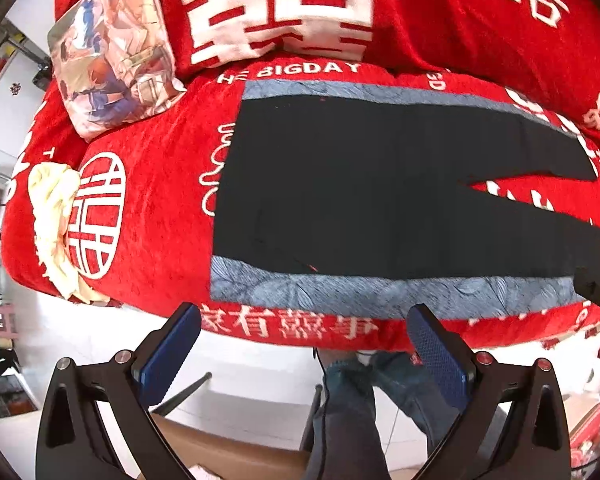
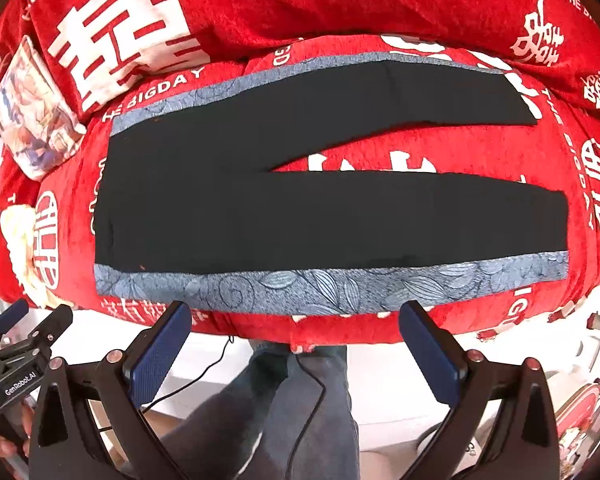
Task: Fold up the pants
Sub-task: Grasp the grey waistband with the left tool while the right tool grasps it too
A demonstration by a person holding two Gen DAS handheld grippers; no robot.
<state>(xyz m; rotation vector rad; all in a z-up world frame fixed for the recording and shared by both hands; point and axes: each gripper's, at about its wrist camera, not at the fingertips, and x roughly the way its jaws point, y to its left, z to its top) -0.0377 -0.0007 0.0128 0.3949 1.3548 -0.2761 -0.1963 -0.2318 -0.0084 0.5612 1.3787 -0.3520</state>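
Observation:
Black pants [image 1: 360,184] with blue patterned side stripes lie flat on a red bed cover [image 1: 160,200], waist to the left and the two legs spread apart to the right. They also show in the right wrist view [image 2: 300,216]. My left gripper [image 1: 304,320] is open and empty, held off the near edge of the bed below the waist end. My right gripper [image 2: 296,312] is open and empty, below the near leg's blue stripe [image 2: 320,288]. The left gripper also shows at the right wrist view's left edge [image 2: 24,336].
A printed pillow [image 1: 108,48] lies at the bed's far left, with a red and white cushion [image 1: 276,8] behind the pants. A cream cloth [image 1: 52,224] hangs at the left end. The person's legs in jeans [image 2: 292,408] and a black cable [image 2: 204,376] are below the bed edge.

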